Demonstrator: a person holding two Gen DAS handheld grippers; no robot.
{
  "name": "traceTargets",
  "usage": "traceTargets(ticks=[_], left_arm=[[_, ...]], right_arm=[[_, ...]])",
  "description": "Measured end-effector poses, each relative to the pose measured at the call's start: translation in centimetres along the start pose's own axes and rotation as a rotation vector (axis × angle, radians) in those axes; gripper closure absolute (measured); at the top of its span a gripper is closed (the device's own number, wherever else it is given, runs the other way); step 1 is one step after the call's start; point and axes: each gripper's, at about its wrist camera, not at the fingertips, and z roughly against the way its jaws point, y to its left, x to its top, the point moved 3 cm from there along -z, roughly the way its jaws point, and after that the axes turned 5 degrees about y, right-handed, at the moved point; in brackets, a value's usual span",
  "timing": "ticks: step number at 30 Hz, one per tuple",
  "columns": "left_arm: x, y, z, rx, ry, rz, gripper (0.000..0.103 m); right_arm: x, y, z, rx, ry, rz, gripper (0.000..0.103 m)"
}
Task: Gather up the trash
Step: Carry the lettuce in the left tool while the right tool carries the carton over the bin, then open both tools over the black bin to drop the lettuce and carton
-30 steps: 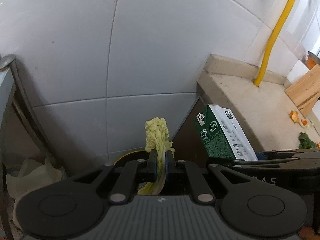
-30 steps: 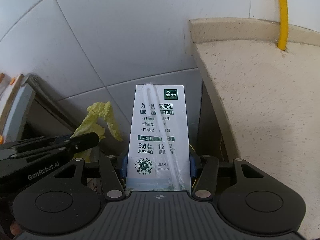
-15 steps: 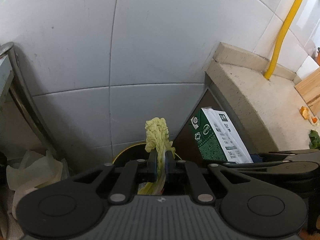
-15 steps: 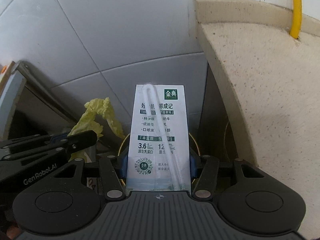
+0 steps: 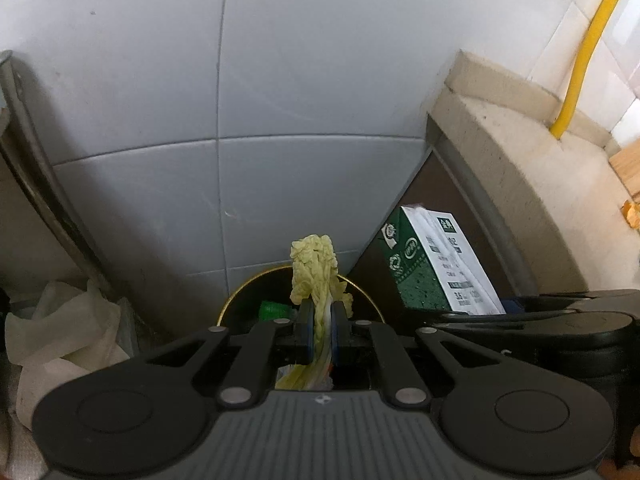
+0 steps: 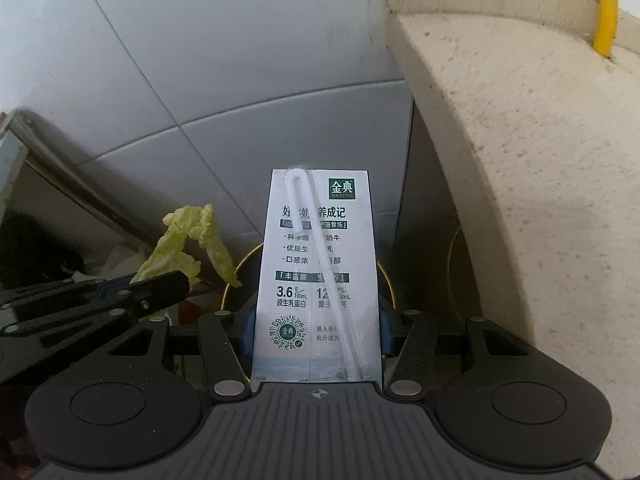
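The left tool (image 5: 320, 330) is pinched almost shut on a limp cabbage leaf (image 5: 316, 268), and the right tool (image 6: 316, 332) holds a milk carton (image 6: 318, 276) across its width, its jaws standing moderately apart with the pads pressed on the carton's sides. Both pieces of trash hang above a dark bin with a gold rim (image 5: 230, 300), which sits on the floor against the tiled wall (image 5: 160, 100); the leaf is over the bin's mouth, while the carton, at about three o'clock of the leaf in the left view, looks closer to the rim's right edge and to the side of the stone table (image 5: 520, 160). The likely trouble, as a judgement: the carton could strike the rim or the cabinet face and tip out beside the bin if let go too far to the right, and the soft leaf could cling to the pads or drape over the rim instead of falling in. The two tools are close together and could knock each other over so narrow a mouth. Counted: one leaf, one carton with one straw (image 6: 320, 264) taped on, one bin, one green object already inside (image 5: 274, 310), one crumpled white bag (image 5: 64, 332) at nine o'clock, one yellow pipe (image 5: 580, 64).
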Motion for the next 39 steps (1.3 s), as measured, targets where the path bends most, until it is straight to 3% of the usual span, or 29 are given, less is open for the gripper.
traceTargets(ticks=[9, 15, 21, 39], left_arm=[[-0.1, 0.1, -1.9, 0.030, 0.042, 0.007, 0.099], [-0.1, 0.3, -2.4, 0.059, 0.055, 0.007, 0.087], [-0.3, 0.7, -2.4, 0.075, 0.051, 0.026, 0.080], [0.0, 0.6, 0.5, 0.027, -0.011, 0.057, 0.077]], right_arm=[[0.5, 0.0, -3.1, -0.002, 0.052, -0.004, 0.042], [0.7, 0.0, -4.5, 0.013, 0.087, -0.011, 0.041], [0.7, -0.1, -4.4, 0.009, 0.081, -0.006, 0.039], [0.6, -0.5, -0.4, 0.001, -0.012, -0.014, 0.037]])
